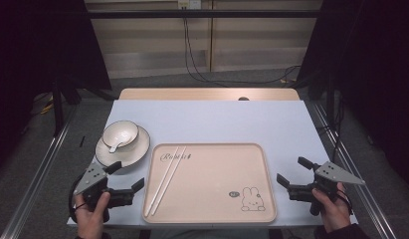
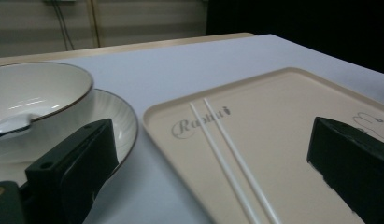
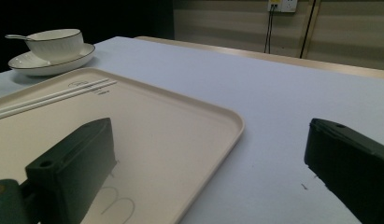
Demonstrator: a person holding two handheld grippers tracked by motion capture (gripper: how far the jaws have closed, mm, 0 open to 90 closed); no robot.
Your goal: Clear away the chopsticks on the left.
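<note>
White table (image 1: pixel 207 119), chopsticks (image 1: pixel 166 179) on tray (image 1: pixel 212 216), both hand-held grippers (image 1: pixel 126 175) (image 1: pixel 290 170) wide open, empty.

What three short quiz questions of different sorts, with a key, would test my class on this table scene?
1. True or false: the chopsticks lie on the tray.
2. What rests inside the bowl: A a spoon, B a fork, C a knife?
3. Fill in: the bowl stands on a ____.

Key
1. True; they lie along its left part, near the printed word.
2. A; the spoon lies in the bowl.
3. Plate, left of the tray on the table. The left gripper and the right gripper both stand open with nothing between the jaws.
</note>
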